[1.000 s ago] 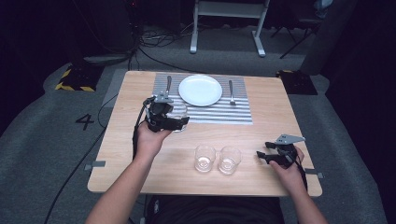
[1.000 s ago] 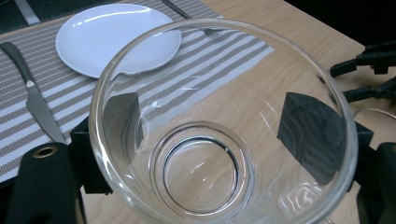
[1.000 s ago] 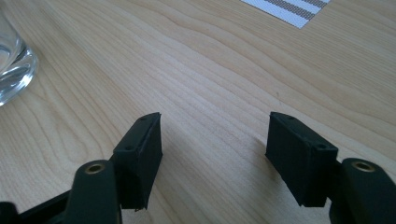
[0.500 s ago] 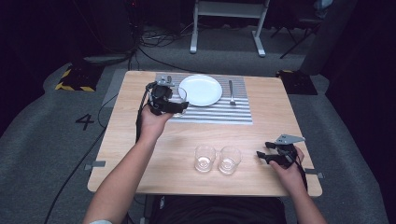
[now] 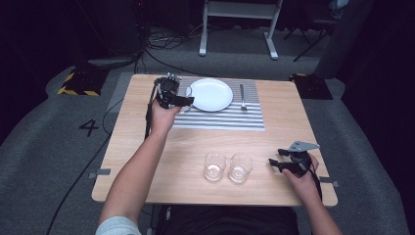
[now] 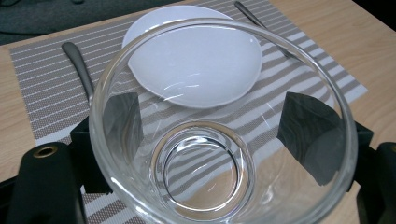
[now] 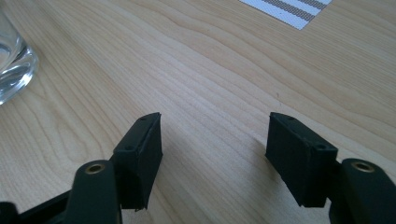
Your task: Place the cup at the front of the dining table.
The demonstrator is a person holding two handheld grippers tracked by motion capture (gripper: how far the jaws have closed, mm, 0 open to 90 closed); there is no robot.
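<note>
My left gripper (image 5: 183, 100) is shut on a clear drinking glass (image 6: 219, 135), its pads pressing on both sides of the wall. It holds the glass over the left part of the striped placemat (image 5: 220, 120), just left of the white plate (image 5: 210, 94). In the left gripper view the plate (image 6: 196, 65) lies beyond the glass rim, with a dark utensil (image 6: 77, 60) to its left. My right gripper (image 5: 275, 164) rests low over the table's front right, open, with bare wood between its jaws (image 7: 215, 135).
Two more clear glasses (image 5: 214, 166) (image 5: 240, 168) stand side by side near the front edge, left of my right gripper; one of them (image 7: 11, 65) shows at the left edge of the right gripper view. Another utensil (image 5: 242, 95) lies right of the plate.
My left hand has carried the glass away from the person, from the placemat's near left corner up beside the plate. The right hand has stayed put.
</note>
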